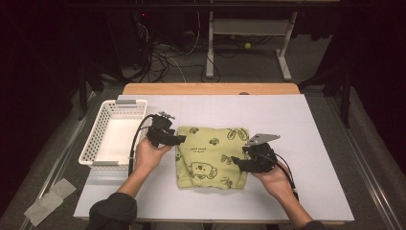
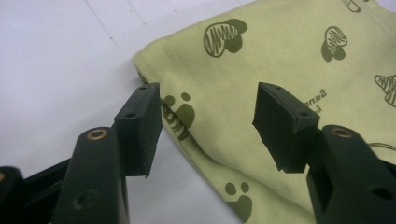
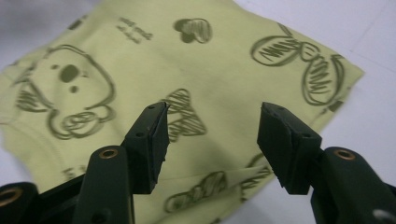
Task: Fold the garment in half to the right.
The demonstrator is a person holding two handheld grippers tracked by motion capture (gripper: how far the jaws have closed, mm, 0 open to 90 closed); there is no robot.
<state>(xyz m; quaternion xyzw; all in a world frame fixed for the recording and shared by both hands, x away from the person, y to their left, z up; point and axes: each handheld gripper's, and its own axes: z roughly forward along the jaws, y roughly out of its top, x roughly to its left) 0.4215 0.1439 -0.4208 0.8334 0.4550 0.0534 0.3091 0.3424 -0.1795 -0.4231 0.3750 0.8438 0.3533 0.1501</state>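
Note:
A folded yellow-green cloth (image 1: 210, 155) printed with dark cartoon animals and paw marks lies flat on the white table mat (image 1: 297, 124). My left gripper (image 1: 179, 139) hovers at the cloth's left edge, jaws open and empty; in the left gripper view the cloth (image 2: 280, 56) and its corner lie under and beyond the gripper (image 2: 208, 123). My right gripper (image 1: 236, 161) sits at the cloth's right side, pointing left. It is open too, and in the right gripper view the cloth (image 3: 154, 65) spreads below the gripper (image 3: 212, 142) with nothing pinched.
A white plastic basket (image 1: 106, 143) stands on the mat's left side, close to my left hand. The wooden table edge (image 1: 210, 88) runs along the back. A scrap of tape or paper (image 1: 48, 201) lies off the mat at lower left.

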